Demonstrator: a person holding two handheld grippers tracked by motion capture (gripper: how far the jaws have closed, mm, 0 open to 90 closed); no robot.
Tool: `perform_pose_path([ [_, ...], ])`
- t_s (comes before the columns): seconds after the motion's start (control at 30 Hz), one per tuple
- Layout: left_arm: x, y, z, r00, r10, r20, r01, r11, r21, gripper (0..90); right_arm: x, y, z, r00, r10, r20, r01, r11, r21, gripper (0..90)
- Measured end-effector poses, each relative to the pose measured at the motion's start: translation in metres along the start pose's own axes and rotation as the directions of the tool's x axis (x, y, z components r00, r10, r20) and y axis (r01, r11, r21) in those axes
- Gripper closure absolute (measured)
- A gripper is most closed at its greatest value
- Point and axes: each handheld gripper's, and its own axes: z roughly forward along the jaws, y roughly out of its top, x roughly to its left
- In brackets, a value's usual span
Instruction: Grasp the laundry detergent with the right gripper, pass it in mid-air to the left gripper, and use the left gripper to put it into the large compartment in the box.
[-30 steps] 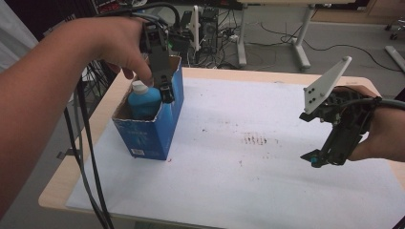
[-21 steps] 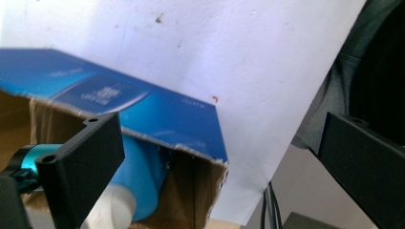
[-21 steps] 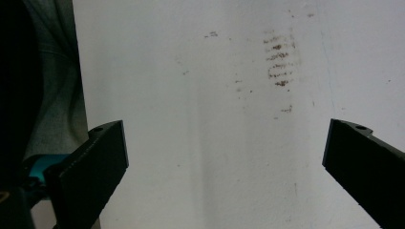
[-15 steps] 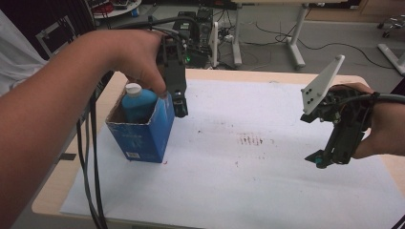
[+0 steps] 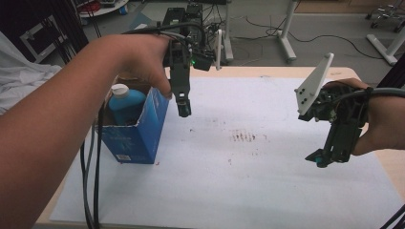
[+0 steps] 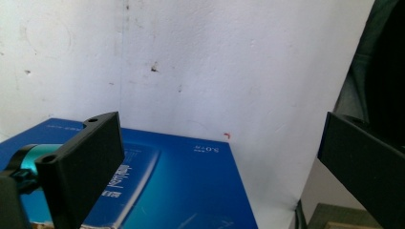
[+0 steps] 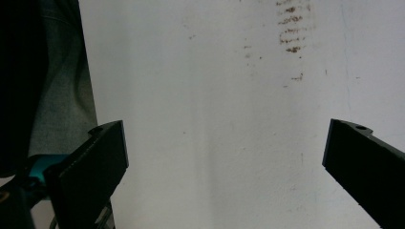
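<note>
**Bottle Boxed, Left Tool Clear of the Carton**

From my remote station, the nearest thing in the high view was the person's left forearm [image 5: 62,138], which crossed the frame from the bottom corner toward the far side of the desk [image 5: 267,191]. The right tool [image 5: 329,155] hung above the white desk cover at the right, pointed down and tipped slightly inward, its jaws wide apart with nothing between them, as the right gripper view confirmed over bare, stained paper.

Farther in, the blue box [image 5: 138,131] stood open-topped near the desk's left edge, and the blue bottle [image 5: 125,102] with its white cap sat upright inside it. I judged the placing step done and the release in hand: the left tool [image 5: 184,107] hovered just beside the box's right wall, pointed straight down, jaws spread wide and empty, having just been opening. The left gripper view showed the box's printed face [image 6: 181,186] below those jaws, not between them.

The left hand [image 5: 143,59] gripped the tool from above, wrist bent downward. I judged the next move called for lifting that tool clear without knocking the box.
</note>
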Motion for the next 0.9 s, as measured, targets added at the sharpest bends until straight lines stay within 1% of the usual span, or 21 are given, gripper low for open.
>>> perform_pose_path([
  [0.03,0.001,0.001,-0.002,0.9999,-0.001,0.012,0.001,1.0,-0.01,1.7,0.0,0.0,0.001,1.0,0.005,-0.003,-0.005,1.0,0.008,0.7],
  [0.13,0.0,0.002,-0.006,0.9999,0.003,0.01,-0.003,0.9998,-0.019,1.7,0.0,-0.001,0.003,0.9999,0.008,-0.008,-0.008,0.9999,0.012,0.6],
  [0.2,-0.001,0.003,-0.014,0.9998,0.008,0.018,-0.007,0.9998,-0.018,1.7,-0.001,0.0,0.006,0.9999,0.005,-0.01,-0.005,0.9998,0.018,0.7],
  [0.23,-0.001,0.003,-0.014,0.9998,0.008,0.018,-0.007,0.9998,-0.018,1.7,-0.001,0.0,0.007,0.9999,0.005,-0.013,-0.004,0.9999,0.016,0.7],
  [0.3,-0.002,0.004,-0.022,0.9998,0.013,0.014,-0.013,0.9998,-0.017,1.7,-0.002,0.001,0.008,0.9999,0.003,-0.014,-0.003,0.9997,0.023,0.7],
  [0.33,-0.002,0.004,-0.022,0.9998,0.013,0.014,-0.013,0.9998,-0.017,1.7,-0.002,0.001,0.008,0.9999,0.003,-0.014,-0.003,0.9997,0.023,0.7],
  [0.37,-0.003,0.004,-0.028,0.9998,0.013,0.015,-0.013,0.9996,-0.024,1.7,-0.002,0.001,0.01,0.9999,0.005,-0.013,-0.005,0.9997,0.026,0.6],
  [0.4,-0.003,0.004,-0.028,0.9998,0.013,0.015,-0.013,0.9996,-0.024,1.7,-0.002,0.001,0.011,0.9999,0.001,-0.014,-0.001,0.9997,0.025,0.7],
  [0.43,-0.004,0.005,-0.033,0.9999,0.011,0.01,-0.011,0.9995,-0.031,1.7,-0.002,0.002,0.012,0.9999,0.001,-0.016,0.0,0.9996,0.027,0.6],
  [0.5,-0.004,0.005,-0.036,0.9999,0.014,0.008,-0.014,0.9994,-0.032,1.7,-0.002,0.002,0.012,0.9999,-0.002,-0.016,0.003,0.9995,0.032,0.6],
  [0.53,-0.005,0.006,-0.04,0.9999,0.016,0.005,-0.016,0.9995,-0.028,1.7,-0.001,0.002,0.013,0.9998,0.005,-0.018,-0.004,0.9995,0.032,0.6],
  [0.6,-0.006,0.007,-0.043,0.9999,0.013,0.009,-0.013,0.9994,-0.033,1.7,-0.001,0.003,0.013,0.9998,0.001,-0.018,0.0,0.9995,0.032,0.7],
  [0.73,-0.007,0.008,-0.046,0.9996,0.024,0.015,-0.023,0.9989,-0.04,1.7,-0.001,0.002,0.013,0.9998,0.004,-0.017,-0.004,0.9995,0.031,0.7],
  [0.9,-0.008,0.008,-0.045,0.9996,0.023,0.014,-0.023,0.9992,-0.034,1.7,0.0,0.002,0.011,0.9999,0.001,-0.012,0.0,0.9996,0.029,0.6],
])
